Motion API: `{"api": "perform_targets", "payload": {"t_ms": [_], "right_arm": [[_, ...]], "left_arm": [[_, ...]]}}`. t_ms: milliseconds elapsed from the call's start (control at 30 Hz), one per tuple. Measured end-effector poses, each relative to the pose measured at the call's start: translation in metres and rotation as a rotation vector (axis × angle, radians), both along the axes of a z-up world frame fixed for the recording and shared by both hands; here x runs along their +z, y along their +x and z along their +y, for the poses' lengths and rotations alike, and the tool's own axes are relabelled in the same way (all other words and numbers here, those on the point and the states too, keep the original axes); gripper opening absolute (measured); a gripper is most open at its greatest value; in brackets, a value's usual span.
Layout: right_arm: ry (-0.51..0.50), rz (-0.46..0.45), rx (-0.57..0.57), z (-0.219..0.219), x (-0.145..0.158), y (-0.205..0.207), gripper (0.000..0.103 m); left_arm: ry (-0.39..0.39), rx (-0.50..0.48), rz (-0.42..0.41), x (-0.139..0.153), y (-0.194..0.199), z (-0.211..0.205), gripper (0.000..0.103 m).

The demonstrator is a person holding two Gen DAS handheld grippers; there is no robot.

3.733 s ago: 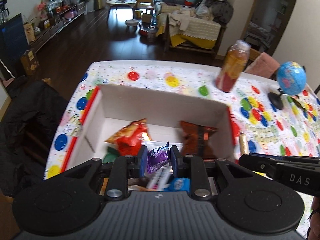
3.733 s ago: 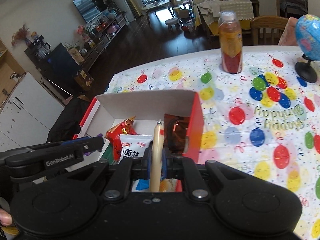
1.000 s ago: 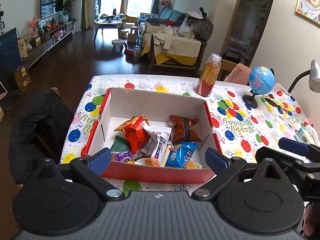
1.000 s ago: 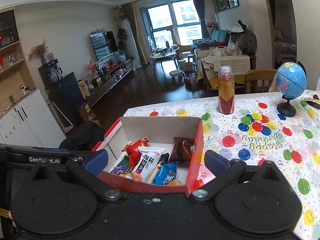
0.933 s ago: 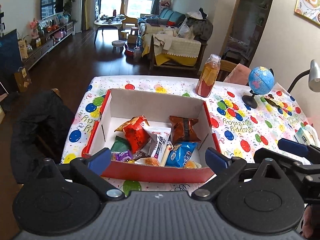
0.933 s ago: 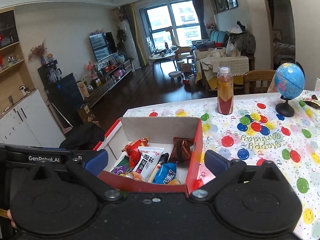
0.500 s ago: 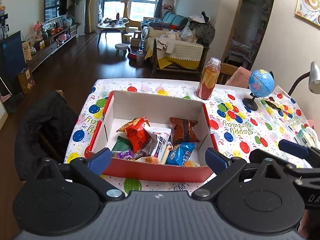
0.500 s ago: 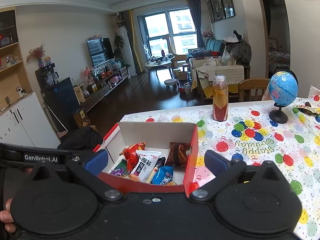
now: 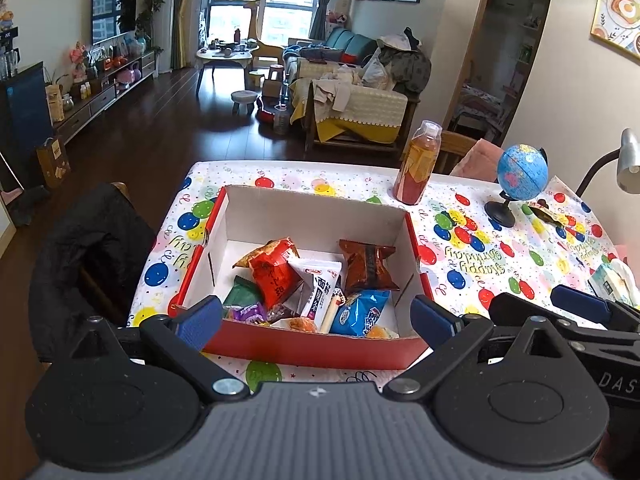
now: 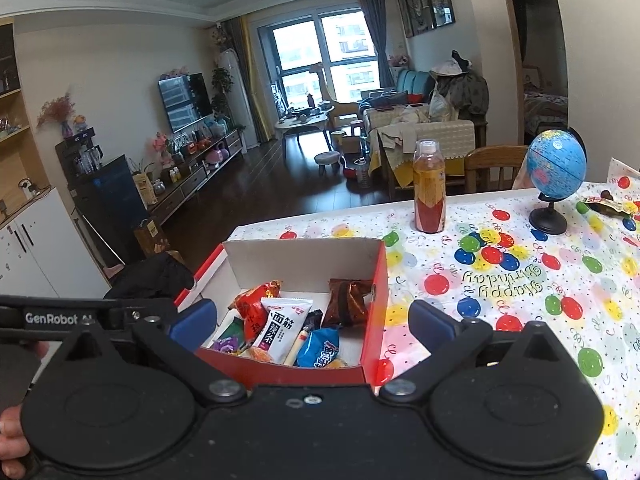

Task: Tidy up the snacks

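1. In the left wrist view, the left gripper [image 9: 316, 318] is wide open and holds nothing. Its two blue fingers [image 9: 199, 322] sit at the near corners of the red box [image 9: 312, 348].
2. The red box stands on a table with a balloon cloth [image 9: 472, 256]. The snacks are all inside the box, piled toward the near side.
3. In the box there is an orange-red bag [image 9: 272, 270], a white packet [image 9: 320, 284], a brown bag [image 9: 366, 266], a blue bag [image 9: 358, 312], a green packet [image 9: 242, 296] and a small purple packet [image 9: 248, 314]. A pale stick snack [image 9: 332, 312] lies between the white packet and the blue bag.
4. A juice bottle [image 9: 418, 164] stands upright past the far right corner of the box. A small globe [image 9: 520, 174] stands to the right of it. The right gripper shows at the right edge.
5. In the right wrist view, the right gripper [image 10: 312, 320] is wide open too, and it is empty. It hangs just in front of the red box [image 10: 374, 300].
6. The same snacks lie in the box: the white packet [image 10: 282, 322], the blue bag [image 10: 320, 350], the brown bag [image 10: 348, 300] and the orange-red bag [image 10: 254, 304].
7. The juice bottle [image 10: 430, 188] and the globe [image 10: 554, 170] stand farther back on the balloon cloth [image 10: 520, 280]. Part of a hand [image 10: 12, 444] shows at the lower left edge.
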State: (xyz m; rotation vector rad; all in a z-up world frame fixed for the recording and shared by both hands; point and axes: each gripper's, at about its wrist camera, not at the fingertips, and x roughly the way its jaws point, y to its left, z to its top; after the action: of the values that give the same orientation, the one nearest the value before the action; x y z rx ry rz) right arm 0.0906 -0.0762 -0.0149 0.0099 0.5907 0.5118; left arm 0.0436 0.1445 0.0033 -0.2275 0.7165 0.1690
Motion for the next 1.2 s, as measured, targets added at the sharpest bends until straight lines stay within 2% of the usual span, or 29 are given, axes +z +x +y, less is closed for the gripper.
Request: {"api": "perform_targets", "payload": {"t_ms": [400, 1200], "right_arm": [[0.015, 0.022, -0.056, -0.004, -0.001, 0.006, 0.102], [0.023, 0.019, -0.069, -0.008, 0.000, -0.001, 0.102]], "left_arm": [[0.011, 0.004, -0.028, 0.003, -0.004, -0.001, 0.101], [0.008, -0.014, -0.044, 0.007, -0.014, -0.004, 0.101]]}}
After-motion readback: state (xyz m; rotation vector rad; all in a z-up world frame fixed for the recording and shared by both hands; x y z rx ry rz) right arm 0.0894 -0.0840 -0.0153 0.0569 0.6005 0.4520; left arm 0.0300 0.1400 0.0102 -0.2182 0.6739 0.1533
